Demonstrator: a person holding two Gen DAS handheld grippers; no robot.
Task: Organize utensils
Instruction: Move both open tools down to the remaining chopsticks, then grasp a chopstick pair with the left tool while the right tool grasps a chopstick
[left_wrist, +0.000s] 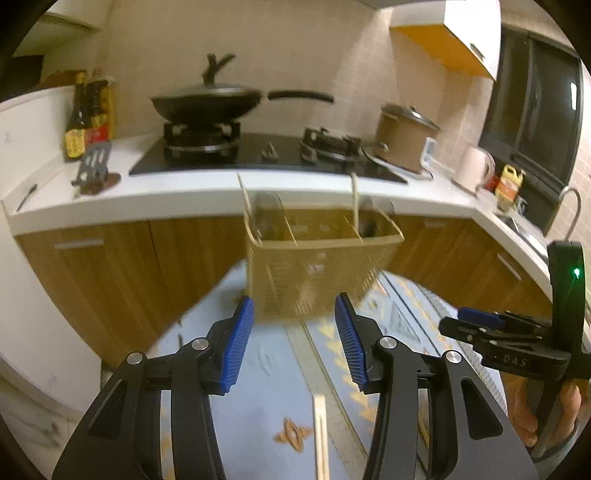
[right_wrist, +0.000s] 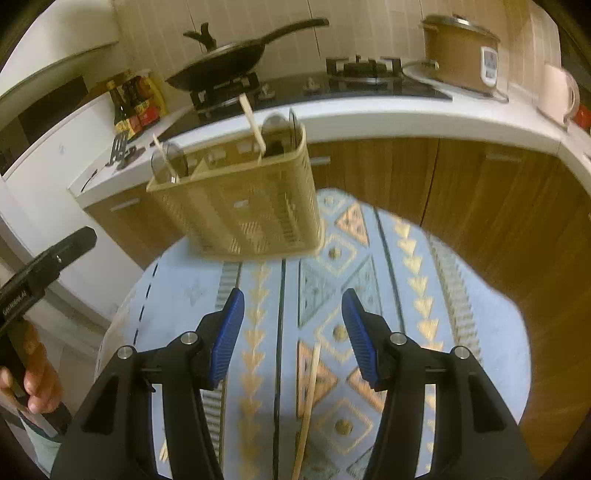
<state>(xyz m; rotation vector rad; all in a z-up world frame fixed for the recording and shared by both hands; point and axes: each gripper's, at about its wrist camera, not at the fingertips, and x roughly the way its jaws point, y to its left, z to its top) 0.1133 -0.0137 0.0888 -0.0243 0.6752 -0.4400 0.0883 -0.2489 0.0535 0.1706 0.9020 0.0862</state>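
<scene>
A beige slotted utensil basket (left_wrist: 317, 269) stands at the far edge of a round table with a blue patterned cloth (left_wrist: 266, 369); it also shows in the right wrist view (right_wrist: 243, 206). Chopsticks (right_wrist: 253, 125) and spoons (right_wrist: 275, 129) stand in its compartments. My left gripper (left_wrist: 295, 332) is open and empty, just short of the basket. My right gripper (right_wrist: 291, 325) is open and empty above the cloth; it also shows in the left wrist view (left_wrist: 476, 321). Loose chopsticks (left_wrist: 320, 435) lie on the cloth below my left gripper, and they also show under my right gripper (right_wrist: 308, 398).
Behind the table runs a white kitchen counter (left_wrist: 184, 192) over wooden cabinets. On it are a gas stove with a black wok (left_wrist: 207, 103), sauce bottles (left_wrist: 86, 118), a brown rice cooker (left_wrist: 406, 136) and a white kettle (right_wrist: 557, 92). A sink tap (left_wrist: 572, 206) is at the right.
</scene>
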